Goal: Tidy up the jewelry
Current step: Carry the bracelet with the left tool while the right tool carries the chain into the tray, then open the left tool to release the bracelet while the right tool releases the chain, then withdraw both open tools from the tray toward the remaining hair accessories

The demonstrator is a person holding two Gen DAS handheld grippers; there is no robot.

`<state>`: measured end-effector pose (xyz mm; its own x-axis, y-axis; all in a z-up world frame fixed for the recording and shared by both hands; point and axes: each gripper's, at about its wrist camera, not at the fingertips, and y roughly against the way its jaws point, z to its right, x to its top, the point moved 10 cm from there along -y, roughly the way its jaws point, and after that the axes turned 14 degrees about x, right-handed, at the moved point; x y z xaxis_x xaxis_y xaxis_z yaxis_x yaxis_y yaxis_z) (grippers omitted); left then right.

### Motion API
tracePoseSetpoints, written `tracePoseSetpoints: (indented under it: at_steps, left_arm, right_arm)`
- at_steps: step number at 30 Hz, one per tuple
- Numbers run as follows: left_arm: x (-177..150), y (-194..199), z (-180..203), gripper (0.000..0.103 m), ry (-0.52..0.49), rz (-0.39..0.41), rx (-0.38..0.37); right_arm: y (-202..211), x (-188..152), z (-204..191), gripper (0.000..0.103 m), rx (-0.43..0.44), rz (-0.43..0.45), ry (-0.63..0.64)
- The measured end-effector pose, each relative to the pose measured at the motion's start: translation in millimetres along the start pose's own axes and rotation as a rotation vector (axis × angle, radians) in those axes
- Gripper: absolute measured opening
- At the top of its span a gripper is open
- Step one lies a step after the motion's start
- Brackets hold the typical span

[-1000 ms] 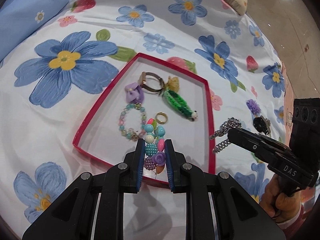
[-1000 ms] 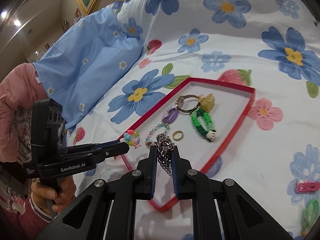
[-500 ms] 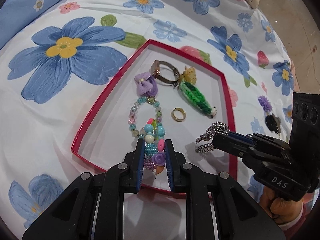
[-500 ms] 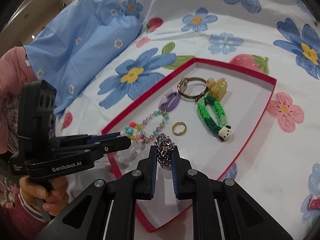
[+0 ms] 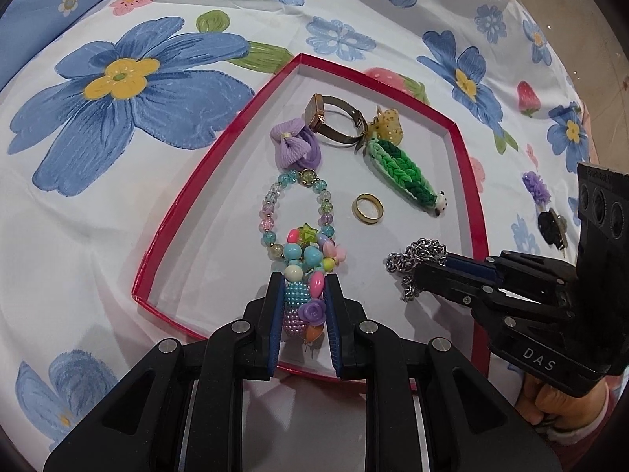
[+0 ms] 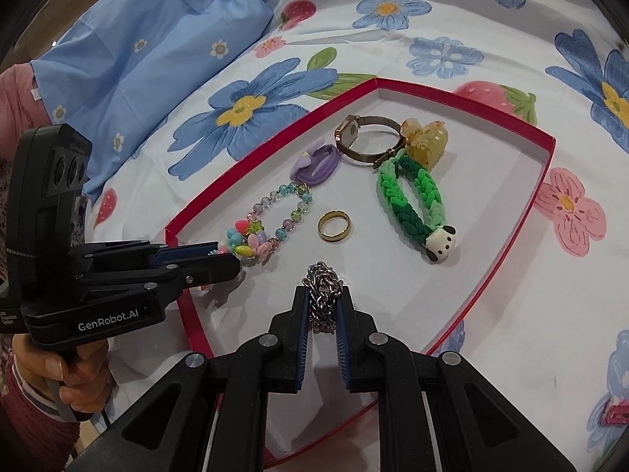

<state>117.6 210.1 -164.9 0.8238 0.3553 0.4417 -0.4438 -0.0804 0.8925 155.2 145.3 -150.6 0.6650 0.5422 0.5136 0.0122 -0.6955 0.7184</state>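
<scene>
The left gripper [image 5: 302, 295] is clamped on a chunky multicoloured plastic-bead bracelet [image 5: 304, 265], the right gripper [image 6: 322, 306] on a silver metal chain [image 6: 322, 281]; both hang low over the shallow red-rimmed white cardboard tray [image 5: 196, 181]. Inside already lie a gold-toned wristwatch [image 5: 334, 124], a green braided bracelet [image 5: 401, 169], a pastel bead bracelet [image 5: 271, 204], a lilac bow hair tie [image 5: 295, 147] and a plain gold ring [image 5: 368, 207]. I judge the sorting nearly done: releasing these two remains, and a purple flower clip [image 5: 536, 187] waits outside on the floral bedsheet [image 5: 118, 196].
</scene>
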Motion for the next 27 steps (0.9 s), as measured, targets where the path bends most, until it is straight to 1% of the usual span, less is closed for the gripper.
tracePoseSetpoints:
  at_steps: [6, 10, 13, 15, 17, 19, 21, 23, 24, 25, 27]
  left_arm:
    - [0, -1, 0, 0.018, -0.009, -0.002, 0.011]
    - [-1, 0, 1, 0.019, -0.011, -0.001, 0.02]
    - [-1, 0, 0, 0.02, -0.007, -0.004, 0.022]
    - [-1, 2, -1, 0.023, -0.004, -0.004, 0.022]
    - [-1, 3, -2, 0.035, 0.002, -0.003, 0.027]
    - [-1, 7, -3, 0.037, 0.009, 0.003, 0.024]
    - [0, 10, -4, 0.038, 0.018, 0.007, 0.025]
    - [1, 15, -4, 0.045, 0.031, 0.017, 0.023]
    - [1, 18, -4, 0.047, 0.036, 0.024, 0.02]
    - [1, 22, -4, 0.049, 0.042, 0.031, 0.019]
    - [1, 27, -2, 0.051, 0.047, 0.043, 0.013]
  right_arm:
    - [-1, 0, -1, 0.014, -0.001, -0.008, 0.008]
    - [-1, 0, -4, 0.018, 0.01, -0.011, 0.011]
    - [1, 1, -4, 0.018, -0.009, -0.009, 0.021]
    - [3, 1, -5, 0.018, -0.001, -0.002, 0.017]
    - [6, 1, -5, 0.018, -0.002, 0.004, 0.015]
    - [9, 2, -6, 0.019, 0.006, 0.013, 0.011]
    - [15, 3, -8, 0.023, 0.014, 0.033, 0.007]
    - [21, 4, -10, 0.035, 0.023, 0.053, -0.001]
    - [27, 4, -11, 0.038, 0.03, 0.072, -0.005]
    - [32, 5, -13, 0.04, 0.038, 0.086, -0.007]
    - [43, 4, -14, 0.04, 0.038, 0.113, -0.012]
